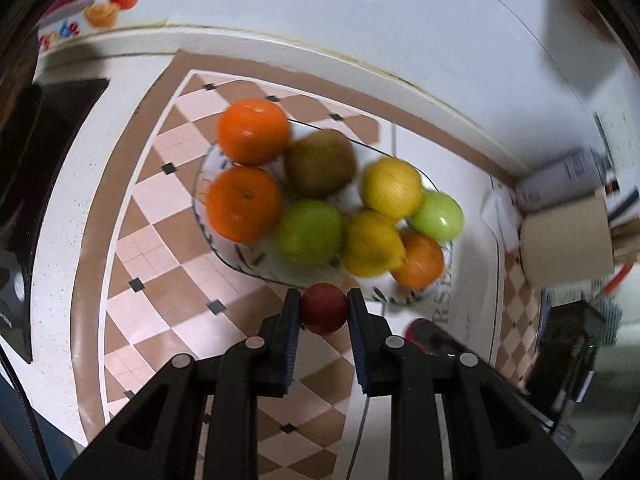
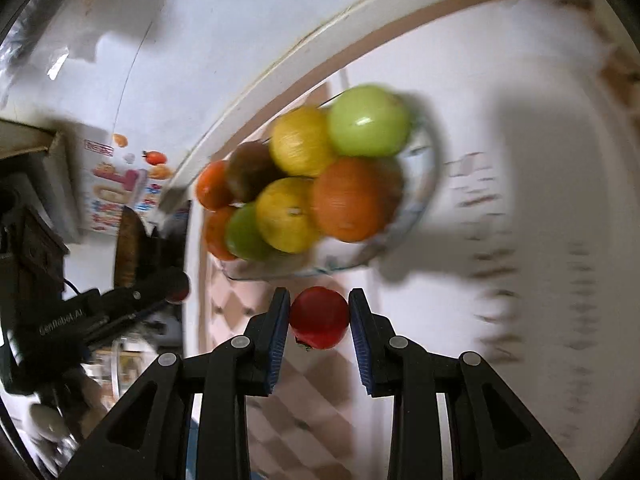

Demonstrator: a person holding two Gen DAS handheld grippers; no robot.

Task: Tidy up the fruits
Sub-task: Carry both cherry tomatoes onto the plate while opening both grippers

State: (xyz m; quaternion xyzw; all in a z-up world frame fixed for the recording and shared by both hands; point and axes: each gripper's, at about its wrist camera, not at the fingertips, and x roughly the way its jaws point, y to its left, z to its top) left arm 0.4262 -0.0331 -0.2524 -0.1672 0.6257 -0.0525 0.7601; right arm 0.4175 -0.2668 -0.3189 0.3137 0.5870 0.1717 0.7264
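Observation:
A glass plate [image 1: 208, 216] on the checked tablecloth holds oranges [image 1: 253, 131], a kiwi [image 1: 320, 162], lemons [image 1: 393, 189] and green apples [image 1: 309, 231]. My left gripper [image 1: 323, 309] is shut on a dark red fruit [image 1: 323, 309], held just short of the plate's near rim. My right gripper [image 2: 319, 317] is shut on a red tomato-like fruit [image 2: 319, 317], held in front of the same plate [image 2: 424, 200], whose pile [image 2: 348, 204] sits just beyond. The left gripper [image 2: 176, 292] shows at the left of the right wrist view. Both views are blurred.
A cardboard box [image 1: 568, 240] and packets stand at the right against the white wall [image 1: 360, 20]. A dark appliance [image 1: 40, 160] sits at the left. A fruit-printed carton [image 2: 116, 184] stands left of the plate in the right wrist view.

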